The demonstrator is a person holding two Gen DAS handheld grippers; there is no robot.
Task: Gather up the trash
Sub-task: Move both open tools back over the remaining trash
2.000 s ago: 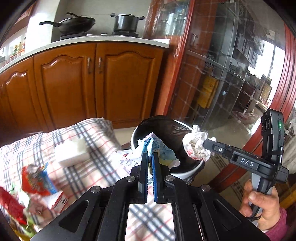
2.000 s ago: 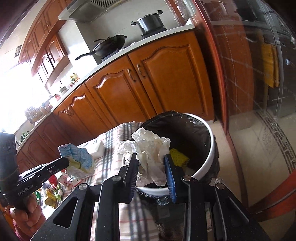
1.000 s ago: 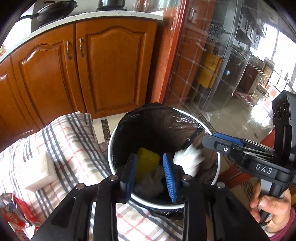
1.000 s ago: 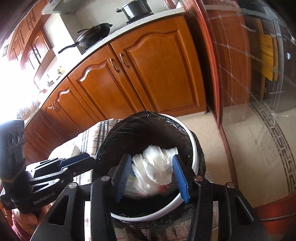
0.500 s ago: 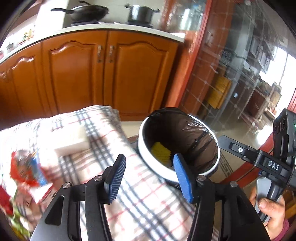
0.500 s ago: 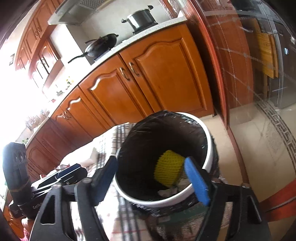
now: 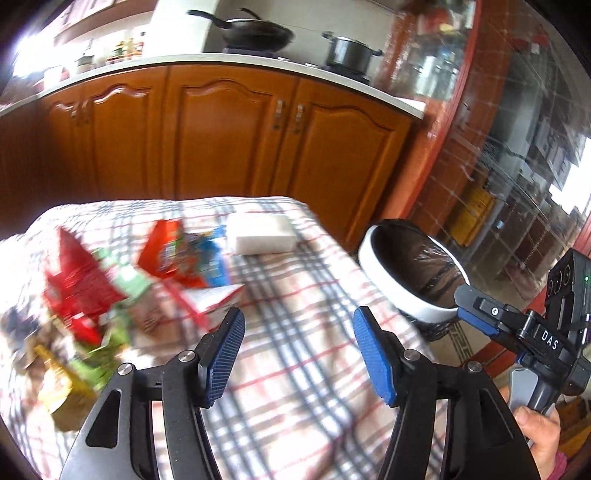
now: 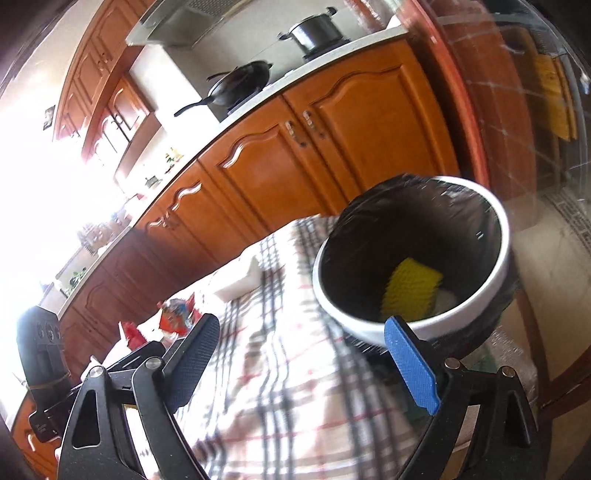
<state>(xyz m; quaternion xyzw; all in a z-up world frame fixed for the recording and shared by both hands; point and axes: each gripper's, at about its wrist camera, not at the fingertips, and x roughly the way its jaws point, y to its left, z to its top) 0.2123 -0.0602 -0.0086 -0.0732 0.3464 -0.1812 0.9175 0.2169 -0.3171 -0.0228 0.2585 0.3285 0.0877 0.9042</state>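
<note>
Brown wooden cupboards (image 7: pixel 229 140) fill the back of the kitchen, with a black pan (image 7: pixel 255 33) and a grey pot (image 7: pixel 349 51) on the stove top above them. Closer in is a surface covered with a checked cloth (image 7: pixel 295 387) in white, red and dark lines.

A pile of trash (image 7: pixel 122 291) lies on the cloth at the left side of the left wrist view. It is made of red, green and blue wrappers, all blurry, so the single pieces are hard to tell apart. A white block (image 7: pixel 262 234) lies flat on the cloth just past the pile, toward the cupboards.

A round white bin (image 8: pixel 369 325) with a black bag inside stands just beside the right edge of the surface. A yellow bumpy thing (image 8: pixel 412 290) lies down in the bin, and something pale shows next to it.

The left hand-held gripper (image 7: pixel 299 350) is over the cloth, near the pile of trash. Its blue pads (image 7: pixel 373 356) are spreading apart and nothing is between them.

The right hand-held gripper (image 8: pixel 303 365) is over the edge of the cloth, close to the bin. Its jaws are spreading wide too, and they carry nothing. In the left wrist view this gripper shows at the right side in front of the bin, with a person's hand (image 7: pixel 537 439) around its handle.
</note>
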